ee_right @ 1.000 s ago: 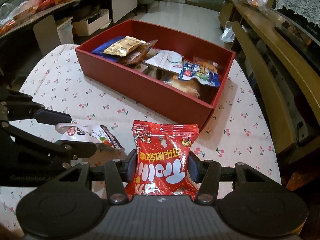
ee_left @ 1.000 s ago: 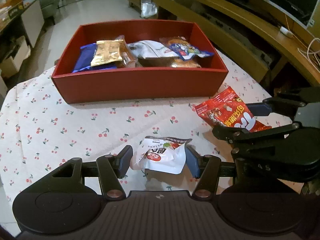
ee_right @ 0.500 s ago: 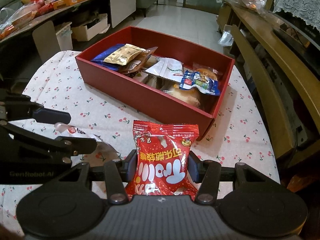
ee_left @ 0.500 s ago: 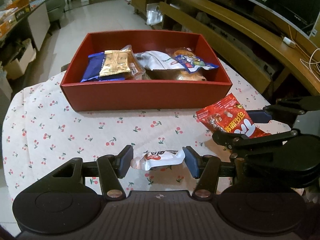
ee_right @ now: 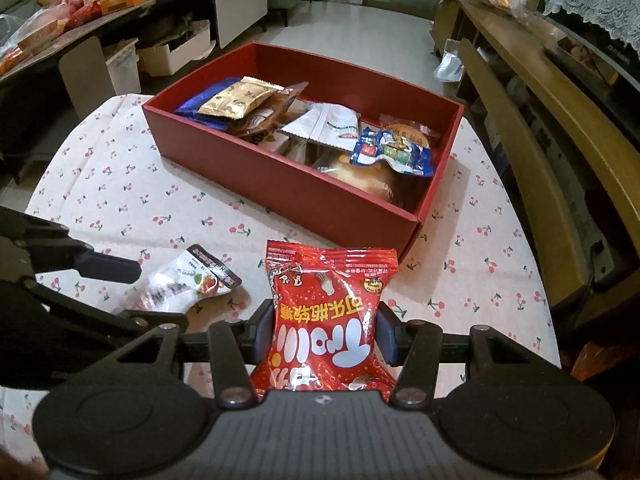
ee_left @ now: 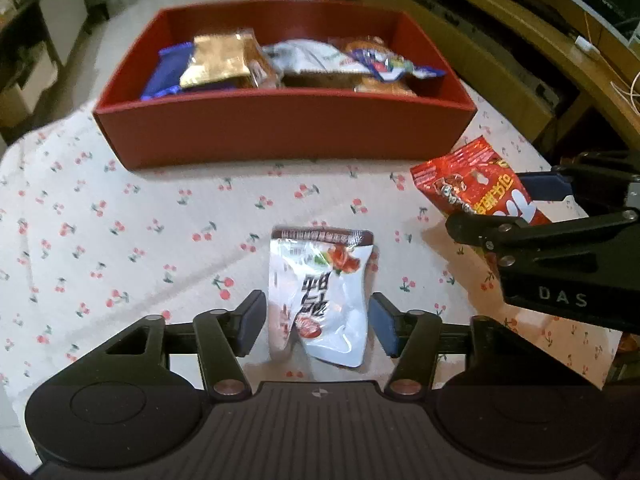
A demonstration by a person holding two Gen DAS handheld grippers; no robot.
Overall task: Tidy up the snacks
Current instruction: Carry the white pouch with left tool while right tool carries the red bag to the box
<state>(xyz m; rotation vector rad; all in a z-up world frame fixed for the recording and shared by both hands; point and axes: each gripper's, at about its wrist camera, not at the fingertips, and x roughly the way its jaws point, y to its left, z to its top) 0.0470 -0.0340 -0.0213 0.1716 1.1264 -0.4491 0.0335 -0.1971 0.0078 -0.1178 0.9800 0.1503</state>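
- Snacks first: white pouch (ee_left: 320, 300) lies flat on the table (ee_left: 120, 240), right between the left tool (ee_left: 316, 322) pads. That tool is opening, pads clear of the foil on both sides, so it's released.
- Red bag (ee_right: 328, 316) is clenched in the right tool (ee_right: 326, 334), pinched across its lower half, top sticking out ahead of the pads.
- Red box (ee_right: 288, 184) sits well ahead of both tools, already loaded with packets.
- Both look light, puffy and crinkly, probably slick foil. I'd grab the pouch across its middle, not the sealed edge, and squeeze gently since the contents may crush.
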